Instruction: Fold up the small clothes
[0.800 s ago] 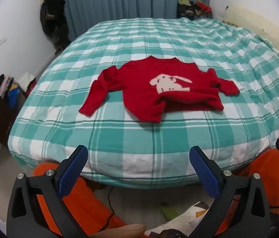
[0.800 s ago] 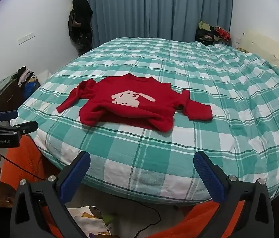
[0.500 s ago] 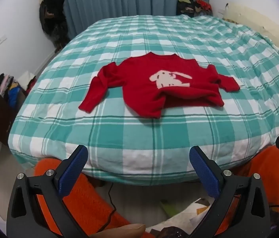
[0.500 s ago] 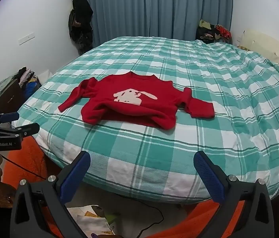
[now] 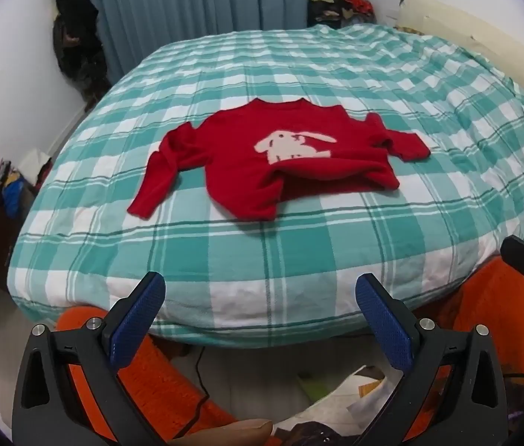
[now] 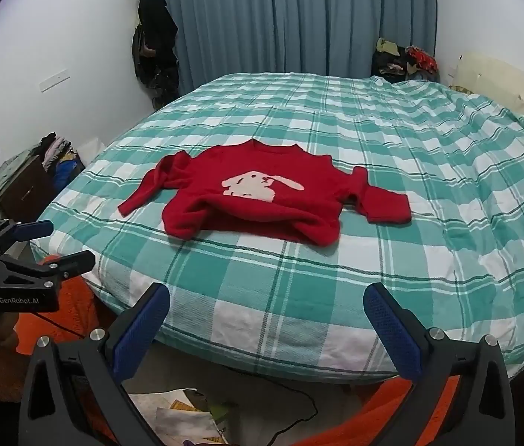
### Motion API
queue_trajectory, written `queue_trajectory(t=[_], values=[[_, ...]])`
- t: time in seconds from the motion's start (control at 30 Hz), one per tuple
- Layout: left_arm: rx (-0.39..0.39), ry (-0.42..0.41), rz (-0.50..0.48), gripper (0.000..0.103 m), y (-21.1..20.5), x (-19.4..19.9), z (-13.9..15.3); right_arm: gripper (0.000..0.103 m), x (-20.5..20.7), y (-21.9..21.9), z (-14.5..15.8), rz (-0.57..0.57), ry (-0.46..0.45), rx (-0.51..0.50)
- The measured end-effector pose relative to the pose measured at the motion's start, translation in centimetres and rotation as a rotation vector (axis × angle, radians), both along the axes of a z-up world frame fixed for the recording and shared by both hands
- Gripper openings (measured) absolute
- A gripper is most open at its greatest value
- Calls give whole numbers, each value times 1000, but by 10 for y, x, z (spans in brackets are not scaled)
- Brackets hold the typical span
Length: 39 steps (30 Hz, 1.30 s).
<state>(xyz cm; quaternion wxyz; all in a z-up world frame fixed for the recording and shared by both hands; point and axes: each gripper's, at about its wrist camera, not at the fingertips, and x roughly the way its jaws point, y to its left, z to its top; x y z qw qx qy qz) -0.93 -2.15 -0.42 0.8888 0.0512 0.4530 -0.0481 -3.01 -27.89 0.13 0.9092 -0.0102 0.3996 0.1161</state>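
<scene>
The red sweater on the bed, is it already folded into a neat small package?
No, the red sweater lies spread on the checked bed cover with both sleeves stretched out sideways.

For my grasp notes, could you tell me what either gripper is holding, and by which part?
Nothing is held: the left gripper and right gripper are open and empty, short of the red sweater.
</scene>
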Motion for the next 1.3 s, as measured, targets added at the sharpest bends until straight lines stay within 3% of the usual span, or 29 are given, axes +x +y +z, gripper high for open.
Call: queue_trajectory(t=[1.3], values=[[7, 4, -36, 102, -15, -6, 2, 103, -5, 25, -6, 92, 7, -6]])
